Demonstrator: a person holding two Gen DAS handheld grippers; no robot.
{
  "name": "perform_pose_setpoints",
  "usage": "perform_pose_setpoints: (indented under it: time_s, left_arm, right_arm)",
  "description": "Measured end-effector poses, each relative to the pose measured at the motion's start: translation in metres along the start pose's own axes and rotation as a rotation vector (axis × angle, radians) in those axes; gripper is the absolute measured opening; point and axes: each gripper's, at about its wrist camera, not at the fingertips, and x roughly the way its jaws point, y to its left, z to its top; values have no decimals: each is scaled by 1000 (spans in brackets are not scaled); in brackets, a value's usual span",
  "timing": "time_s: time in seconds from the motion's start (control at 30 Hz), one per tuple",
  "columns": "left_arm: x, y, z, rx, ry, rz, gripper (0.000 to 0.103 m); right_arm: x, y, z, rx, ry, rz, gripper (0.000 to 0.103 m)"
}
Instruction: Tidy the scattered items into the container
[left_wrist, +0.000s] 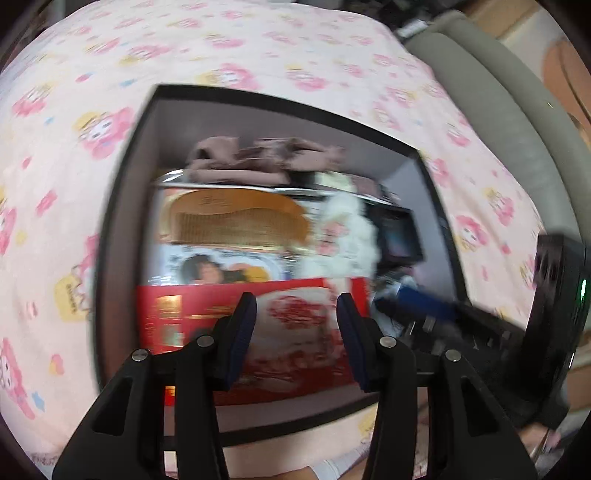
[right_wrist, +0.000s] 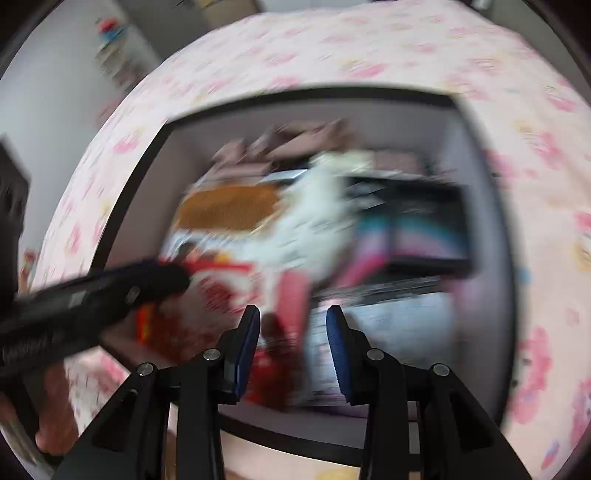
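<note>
Grippers left (left_wrist: 297, 308) and right (right_wrist: 291, 321) agape, empty, above rectangular black-rimmed box (left_wrist: 122, 177) with wooden comb (left_wrist: 236, 218), fluffy white plush (left_wrist: 347, 221).

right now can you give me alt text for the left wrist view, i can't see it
The left gripper hangs open and empty above a dark-rimmed box on a pink cartoon-print sheet. Inside lie a red packet, a wooden comb, brown cloth and something white and fluffy. The right gripper reaches in from the right.
</note>
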Motion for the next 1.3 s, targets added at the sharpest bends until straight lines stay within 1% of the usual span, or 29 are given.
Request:
perform_pose_setpoints:
  time_s: [0.07, 0.13, 0.2, 0.27, 0.33, 0.47, 0.53, 0.67, 0.7, 0.73, 0.87, 1.03, 1.1, 1.17, 1.23, 1.3]
  left_arm:
    - [7, -15, -2, 48, 15, -20, 46]
    - [17, -28, -5, 90, 47, -35, 46]
    - [29, -41, -8, 116, 82, -32, 46]
    - [38, -55, -12, 158, 102, -4, 46]
    - [38, -63, -18, 195, 102, 29, 46]
    - [42, -67, -18, 212, 110, 42, 47]
    - [42, -66, -17, 212, 103, 89, 47]
    - [38, -57, -19, 215, 91, 197, 47]
    - [38, -53, -19, 211, 90, 217, 48]
    - [37, -47, -20, 205, 91, 229, 51]
    - [30, -27, -19, 156, 90, 230, 53]
    - [15, -10, -16, 93, 49, 184, 53]
    - [8, -1, -15, 62, 25, 176, 54]
    - [8, -1, -14, 56, 29, 144, 54]
    - [6, 0, -16, 71, 30, 111, 54]
    - [8, -5, -16, 103, 33, 116, 54]
  right_arm:
    - [-17, -16, 3, 51, -75, -64, 33]
    - [-30, -27, 5, 86, -141, -128, 33]
    - [-36, -31, 8, 105, -172, -142, 33]
    - [-35, -29, 15, 112, -177, -138, 33]
    - [-29, -26, 18, 102, -174, -153, 34]
    - [-23, -26, 17, 104, -152, -154, 34]
    - [-15, -23, 19, 107, -144, -147, 34]
    - [-18, -22, 16, 105, -141, -134, 34]
    - [-18, -21, 16, 103, -138, -130, 34]
    - [-17, -21, 16, 101, -133, -128, 34]
    - [-12, -20, 16, 90, -110, -135, 34]
    - [-4, -17, 15, 69, -72, -145, 34]
    - [0, -15, 14, 53, -61, -152, 36]
    - [1, -12, 14, 36, -58, -154, 40]
    - [0, -12, 14, 42, -73, -151, 40]
    - [-5, -13, 16, 52, -105, -145, 40]
